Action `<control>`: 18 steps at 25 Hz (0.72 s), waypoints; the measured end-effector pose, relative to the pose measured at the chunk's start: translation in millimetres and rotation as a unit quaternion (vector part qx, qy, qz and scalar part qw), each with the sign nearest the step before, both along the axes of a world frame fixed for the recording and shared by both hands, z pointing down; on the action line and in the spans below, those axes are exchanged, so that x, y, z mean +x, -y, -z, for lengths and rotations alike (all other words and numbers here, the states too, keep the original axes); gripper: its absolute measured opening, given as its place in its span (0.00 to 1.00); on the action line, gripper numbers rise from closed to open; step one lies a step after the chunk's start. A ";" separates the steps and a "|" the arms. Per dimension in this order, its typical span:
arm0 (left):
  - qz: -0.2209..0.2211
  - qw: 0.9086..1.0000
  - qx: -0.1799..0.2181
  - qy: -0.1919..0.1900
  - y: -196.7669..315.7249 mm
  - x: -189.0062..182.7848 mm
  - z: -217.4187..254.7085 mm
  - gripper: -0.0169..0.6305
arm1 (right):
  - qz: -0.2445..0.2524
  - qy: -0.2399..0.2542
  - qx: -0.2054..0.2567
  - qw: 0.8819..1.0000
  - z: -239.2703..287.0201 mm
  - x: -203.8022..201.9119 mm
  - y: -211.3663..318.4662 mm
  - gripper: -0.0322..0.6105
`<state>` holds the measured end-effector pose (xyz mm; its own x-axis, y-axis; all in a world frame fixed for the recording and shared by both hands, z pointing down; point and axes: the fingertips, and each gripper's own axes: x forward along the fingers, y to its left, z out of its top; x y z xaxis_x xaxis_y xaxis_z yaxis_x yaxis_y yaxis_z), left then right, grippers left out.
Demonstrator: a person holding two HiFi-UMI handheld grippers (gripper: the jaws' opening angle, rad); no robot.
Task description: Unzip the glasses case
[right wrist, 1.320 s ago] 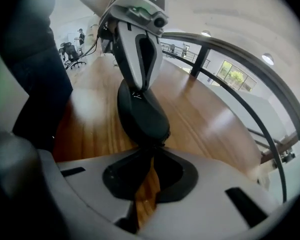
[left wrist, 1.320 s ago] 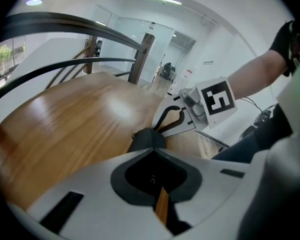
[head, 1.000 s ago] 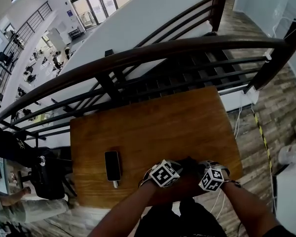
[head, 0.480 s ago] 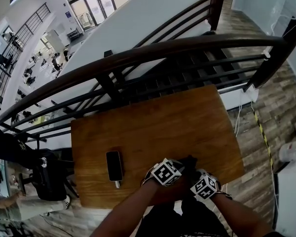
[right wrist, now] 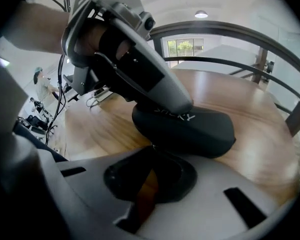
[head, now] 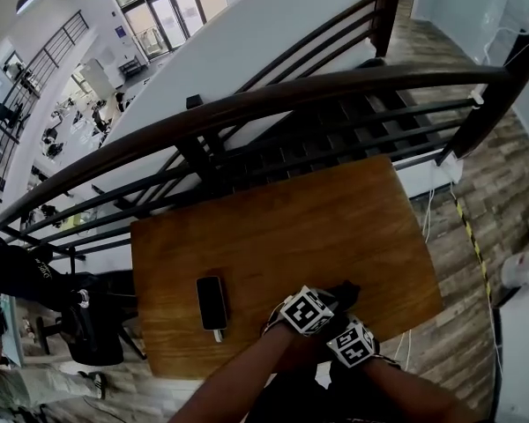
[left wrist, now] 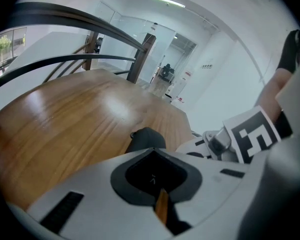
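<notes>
My closed left gripper point(left wrist: 152, 151) pins the glasses case point(right wrist: 200, 131) to the table point(right wrist: 255, 149), so my right gripper point(right wrist: 150, 151), pinched seemingly on the zipper pull point(right wrist: 151, 144), should draw steadily along the seam.

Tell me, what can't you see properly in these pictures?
- The zip pull: right gripper view; the right gripper, jaws together, covers the case edge there.
- Print on the case: right gripper view; blurred, and the left gripper overlaps it.
- Rest of the case: left gripper view shows only a bump past the jaws; head view, the grippers cover most.
- The phone screen: head view; too small.
</notes>
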<state>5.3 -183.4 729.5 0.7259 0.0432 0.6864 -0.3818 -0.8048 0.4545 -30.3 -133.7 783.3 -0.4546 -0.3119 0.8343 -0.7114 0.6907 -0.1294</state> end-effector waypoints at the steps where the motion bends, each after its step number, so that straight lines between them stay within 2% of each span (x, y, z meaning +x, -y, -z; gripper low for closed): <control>1: -0.001 1.000 0.000 -0.001 -0.1 0.5 0.3 0.03 | -0.006 -0.001 0.000 1.000 0.2 -2.5 -0.2 0.05; 3: -0.001 1.000 0.003 0.000 0.8 0.3 0.9 0.03 | -0.015 -0.008 0.003 1.000 0.4 -5.4 0.7 0.05; 7: -0.001 1.000 0.001 -0.002 2.4 0.4 1.4 0.03 | 0.000 0.002 -0.001 1.000 1.9 -20.9 -2.1 0.05; 13: -0.001 1.000 -0.009 -0.004 0.5 0.5 -0.6 0.03 | -0.053 0.023 -0.008 0.998 -0.6 -43.8 -2.9 0.05; 18: -0.001 1.000 -0.004 -0.004 0.9 1.7 2.8 0.03 | -0.077 0.027 0.006 0.997 1.0 -46.7 -0.6 0.05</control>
<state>7.0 -184.3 726.7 0.7318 0.0508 0.6796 -0.3759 -0.8017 0.4647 -77.1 -133.1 782.3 -0.4455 -0.3908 0.8055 -0.8012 0.5755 -0.1639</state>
